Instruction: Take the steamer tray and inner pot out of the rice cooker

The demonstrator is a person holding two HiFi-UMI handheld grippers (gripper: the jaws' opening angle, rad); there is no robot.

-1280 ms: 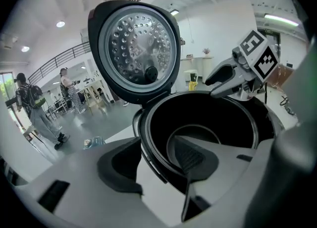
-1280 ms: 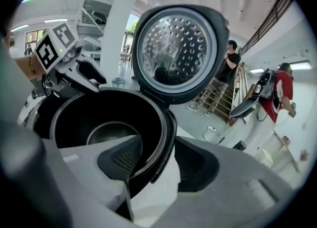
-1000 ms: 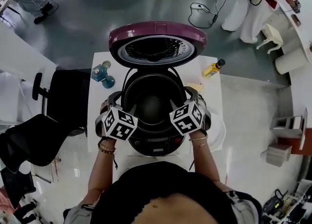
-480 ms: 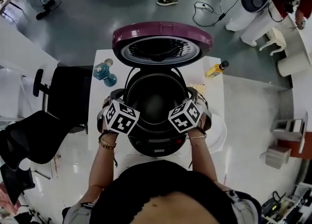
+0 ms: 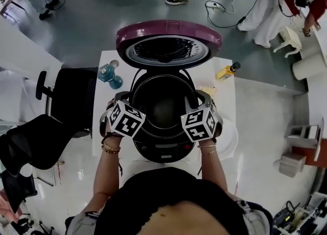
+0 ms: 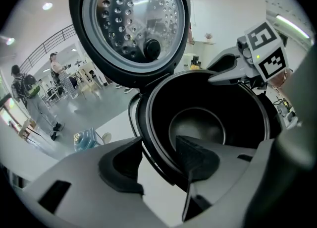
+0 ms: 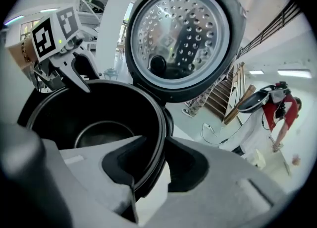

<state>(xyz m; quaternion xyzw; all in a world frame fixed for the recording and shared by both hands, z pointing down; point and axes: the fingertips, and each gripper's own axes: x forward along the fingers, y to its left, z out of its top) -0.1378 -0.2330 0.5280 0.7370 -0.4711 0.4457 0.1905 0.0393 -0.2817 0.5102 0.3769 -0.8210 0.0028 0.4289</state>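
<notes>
Black in the head view: found the inner pot [image 5: 161, 109] seated in the open rice cooker [image 5: 163, 149] on the surface [image 5: 227, 98], left gripper [image 5: 124, 102] and right gripper [image 5: 202, 104] at opposite rims. Left gripper view: caught fingers [image 6: 198, 157] closing astride the rim, not pressing. Right gripper view: found fingers [image 7: 124, 165] just clenched onto that rim.

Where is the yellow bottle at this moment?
In the head view, the yellow bottle sits on the white table, toward its far right corner, just right of the rice cooker's raised lid.
</notes>
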